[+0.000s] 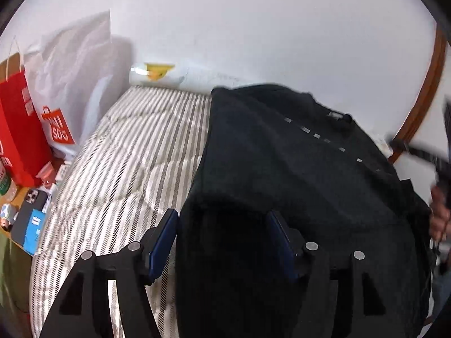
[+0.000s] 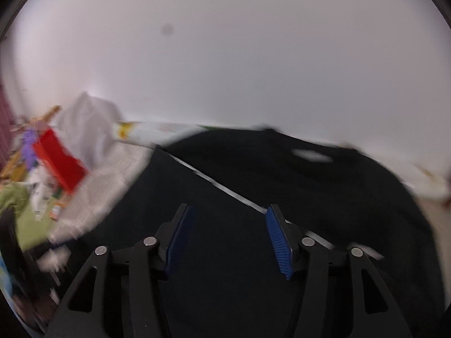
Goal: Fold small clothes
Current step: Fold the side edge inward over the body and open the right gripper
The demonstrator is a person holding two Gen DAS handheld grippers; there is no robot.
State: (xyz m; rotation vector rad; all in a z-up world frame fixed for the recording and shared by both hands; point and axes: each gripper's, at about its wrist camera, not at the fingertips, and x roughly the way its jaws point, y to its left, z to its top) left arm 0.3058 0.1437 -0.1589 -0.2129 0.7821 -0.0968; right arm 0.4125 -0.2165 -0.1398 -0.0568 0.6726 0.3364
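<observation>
A black garment [image 1: 296,174] lies spread on the striped bed [image 1: 135,152], with a dashed white line near its collar. My left gripper [image 1: 222,217] is open, its fingers straddling the garment's near left edge; the cloth lies between the blue pads [image 1: 165,242] but is not pinched. In the right wrist view, blurred by motion, my right gripper [image 2: 228,211] is open above the same black garment [image 2: 310,180], which shows a white stripe across it. The right gripper's handle and a hand [image 1: 439,211] show at the right edge of the left wrist view.
A red paper bag [image 1: 19,129], a white shopping bag [image 1: 73,79] and a side table with a phone [image 1: 28,214] and boxes stand left of the bed. A white wall is behind. A wooden bed frame [image 1: 420,98] curves at the right.
</observation>
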